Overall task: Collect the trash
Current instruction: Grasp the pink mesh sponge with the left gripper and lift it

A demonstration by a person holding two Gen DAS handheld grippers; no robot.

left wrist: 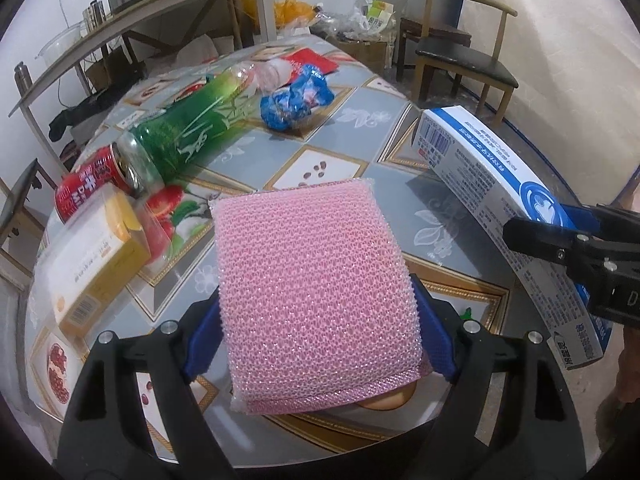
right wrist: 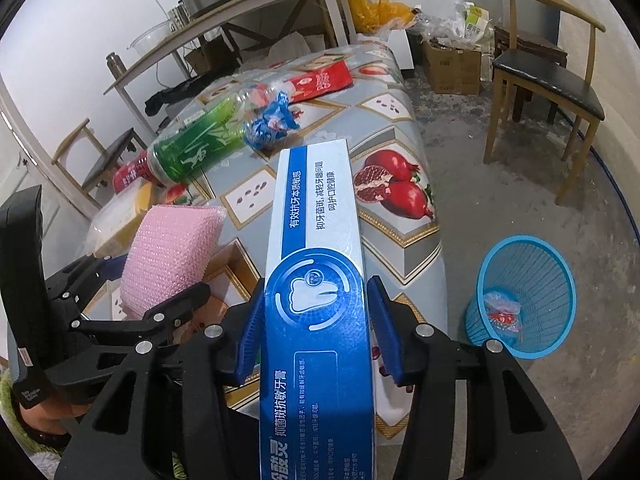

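Both sets of tongs loaded, raised above the tabletop [left wrist: 352, 128]. Left tongs [left wrist: 320, 328] clamped on a pink mesh scouring pad [left wrist: 316, 272], blue pads pressing its two side edges, pad held clear of the patterned cloth. Right tongs [right wrist: 316, 336] gripping a long blue-and-white toothpaste box [right wrist: 316, 248] near its printed-tooth end, the free end jutting forward over the tabletop edge. Same box seen from the left wrist at far right, same pad seen from the right wrist at left, the two held side by side and apart.

Still lying on the tabletop: a green plastic bottle [left wrist: 188, 128] on its side, a red can [left wrist: 96, 180] touching its neck end, a yellow carton [left wrist: 100, 264] just beside the can, a crumpled blue wrapper [left wrist: 296, 100] beyond the bottle, a red packet [right wrist: 324, 80] at the far end.

On the floor to the right of the tabletop, a blue mesh wastebasket [right wrist: 524, 296], upright, with a crumpled clear wrapper [right wrist: 504, 312] inside. Wooden chair [right wrist: 552, 80] beyond it.
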